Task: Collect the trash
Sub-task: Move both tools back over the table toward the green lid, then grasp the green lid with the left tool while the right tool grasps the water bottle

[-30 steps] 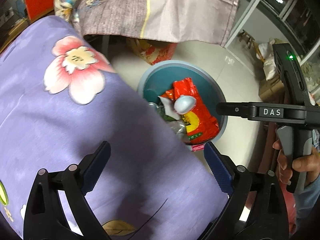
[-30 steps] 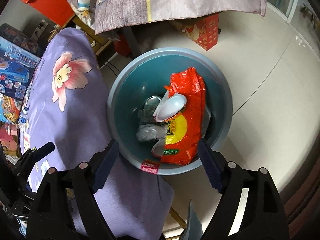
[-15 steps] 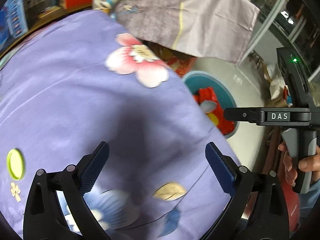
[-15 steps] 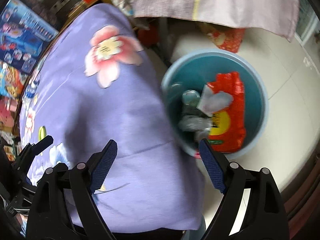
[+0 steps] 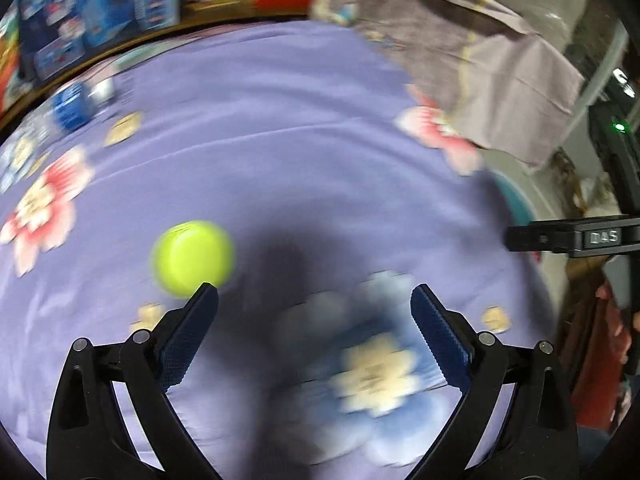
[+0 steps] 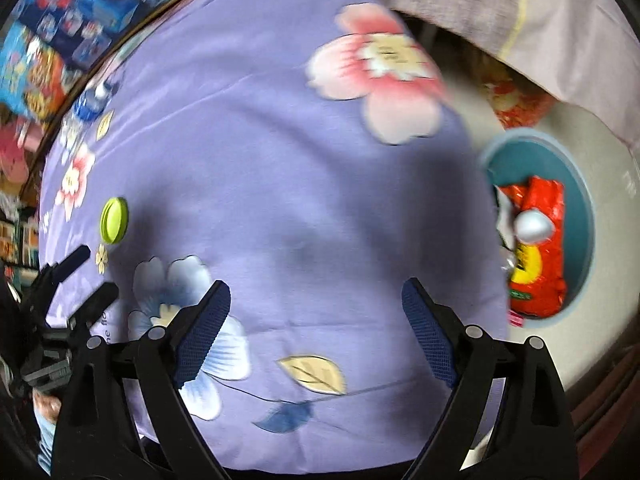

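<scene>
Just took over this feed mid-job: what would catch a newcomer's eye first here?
A lime-green round lid lies on the purple floral tablecloth, just ahead of the open left tool. Off the table's right edge, a teal bin on the floor holds a bright red wrapper. The right tool is open and empty.

Green lid (image 5: 193,257) on purple floral tablecloth (image 5: 320,184)

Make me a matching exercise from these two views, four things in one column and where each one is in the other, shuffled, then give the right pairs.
Things:
1. round lime-green plastic lid
2. red crinkly snack wrapper
3. round teal plastic bin
4. blue-labelled bottle

Places:
A. on the floor beside the table
B. far edge of the purple floral tablecloth
C. inside the bin
D. on the cloth near the open left gripper

Pairs: 1-D, 2-C, 3-A, 4-B
</scene>
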A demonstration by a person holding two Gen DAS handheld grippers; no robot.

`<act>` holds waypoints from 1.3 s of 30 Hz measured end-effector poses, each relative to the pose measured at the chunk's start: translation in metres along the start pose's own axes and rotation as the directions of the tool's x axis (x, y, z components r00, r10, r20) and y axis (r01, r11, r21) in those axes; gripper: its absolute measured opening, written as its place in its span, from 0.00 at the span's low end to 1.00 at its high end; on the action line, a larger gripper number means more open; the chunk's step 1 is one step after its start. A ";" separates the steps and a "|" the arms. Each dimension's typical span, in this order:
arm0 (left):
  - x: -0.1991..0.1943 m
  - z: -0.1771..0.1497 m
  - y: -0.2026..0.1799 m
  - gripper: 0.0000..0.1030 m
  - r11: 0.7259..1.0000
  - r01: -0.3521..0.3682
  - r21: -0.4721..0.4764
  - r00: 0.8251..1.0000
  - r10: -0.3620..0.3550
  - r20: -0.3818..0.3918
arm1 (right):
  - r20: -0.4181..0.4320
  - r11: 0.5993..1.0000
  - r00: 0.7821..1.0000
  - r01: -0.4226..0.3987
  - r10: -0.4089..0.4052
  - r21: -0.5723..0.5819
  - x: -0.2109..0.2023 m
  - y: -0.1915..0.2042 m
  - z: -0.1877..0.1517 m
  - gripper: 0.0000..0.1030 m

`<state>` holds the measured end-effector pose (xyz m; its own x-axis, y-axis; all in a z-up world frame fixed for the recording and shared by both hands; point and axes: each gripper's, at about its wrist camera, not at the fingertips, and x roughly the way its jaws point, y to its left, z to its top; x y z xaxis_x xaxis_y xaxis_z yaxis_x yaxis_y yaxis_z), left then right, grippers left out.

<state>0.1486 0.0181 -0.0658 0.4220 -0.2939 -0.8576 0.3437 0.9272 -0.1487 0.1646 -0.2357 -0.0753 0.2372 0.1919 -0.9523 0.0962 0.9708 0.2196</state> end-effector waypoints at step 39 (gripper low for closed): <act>-0.019 0.046 0.225 0.55 0.942 -0.125 -0.311 0.984 0.158 0.082 | 0.001 0.658 0.993 0.078 -0.117 -0.749 0.085 0.320 0.161 0.81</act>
<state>0.2564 0.2213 -0.0607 0.5381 -0.1621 -0.8271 0.0097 0.9825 -0.1862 0.3714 0.0681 -0.0521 0.2257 0.0771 -0.9712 -0.6423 0.7612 -0.0888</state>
